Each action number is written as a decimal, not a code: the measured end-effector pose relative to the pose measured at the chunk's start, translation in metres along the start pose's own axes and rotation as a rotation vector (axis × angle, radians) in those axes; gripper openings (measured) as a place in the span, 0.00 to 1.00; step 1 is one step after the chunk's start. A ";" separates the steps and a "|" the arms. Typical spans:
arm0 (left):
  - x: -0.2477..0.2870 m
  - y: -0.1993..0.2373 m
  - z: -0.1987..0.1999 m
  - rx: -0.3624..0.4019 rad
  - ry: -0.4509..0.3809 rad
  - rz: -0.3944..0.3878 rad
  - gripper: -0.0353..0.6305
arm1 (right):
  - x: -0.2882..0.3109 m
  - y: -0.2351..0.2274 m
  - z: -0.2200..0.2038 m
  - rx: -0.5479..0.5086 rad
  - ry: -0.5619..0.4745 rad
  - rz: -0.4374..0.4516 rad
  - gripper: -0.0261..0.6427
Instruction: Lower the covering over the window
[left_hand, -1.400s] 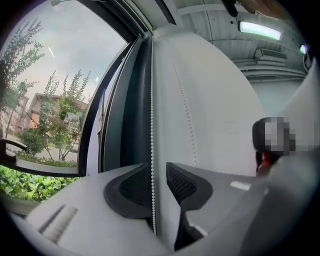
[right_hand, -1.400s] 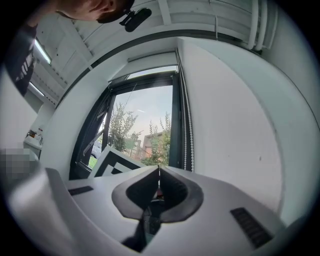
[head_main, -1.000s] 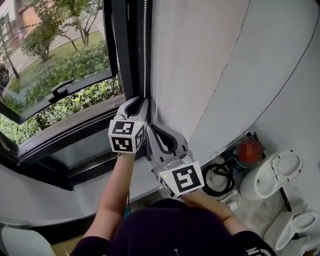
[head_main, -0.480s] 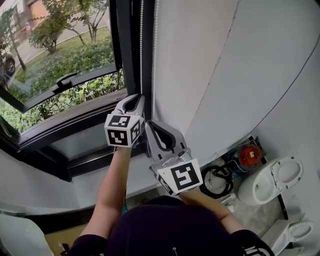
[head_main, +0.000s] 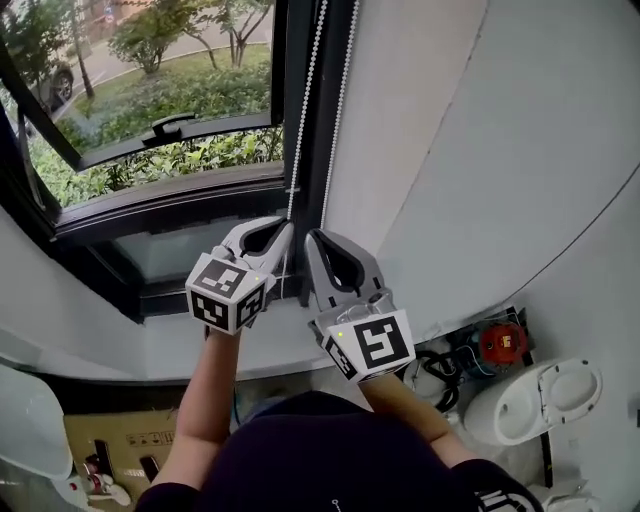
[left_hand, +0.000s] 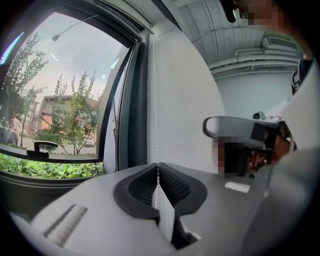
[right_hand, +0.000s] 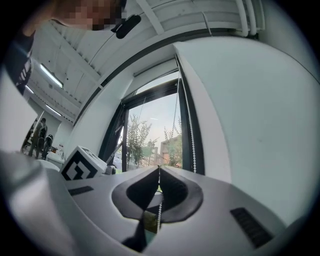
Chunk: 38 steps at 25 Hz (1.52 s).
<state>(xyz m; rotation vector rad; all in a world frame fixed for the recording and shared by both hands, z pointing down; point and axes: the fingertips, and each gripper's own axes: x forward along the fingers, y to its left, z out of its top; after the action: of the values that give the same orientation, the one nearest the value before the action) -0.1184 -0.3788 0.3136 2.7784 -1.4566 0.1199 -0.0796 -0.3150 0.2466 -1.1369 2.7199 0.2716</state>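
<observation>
Head view shows my left tongs (head_main: 284, 228) and right tongs (head_main: 313, 236) side by side at the window frame, each pinched narrow on its own strand of the bead chain (head_main: 305, 110). The left pair stood wider a second ago and has just been closing, and now it has beads between its pads. The window (head_main: 150, 90) is bare and the covering is up out of sight, so I judge both grips are set and the pull comes next.
</observation>
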 end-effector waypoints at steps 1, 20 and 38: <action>-0.008 -0.006 0.000 -0.008 -0.008 0.000 0.09 | -0.004 0.001 0.001 0.007 -0.001 0.012 0.06; -0.056 -0.073 -0.065 -0.136 0.076 -0.052 0.09 | -0.048 0.018 -0.025 0.122 0.087 0.188 0.06; -0.119 -0.093 -0.080 -0.281 0.012 -0.165 0.09 | -0.038 0.090 -0.044 0.133 0.196 0.235 0.06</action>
<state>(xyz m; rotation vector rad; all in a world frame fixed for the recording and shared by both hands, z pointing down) -0.1148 -0.2256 0.3879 2.6458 -1.1346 -0.0645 -0.1224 -0.2374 0.3073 -0.8508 2.9940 0.0093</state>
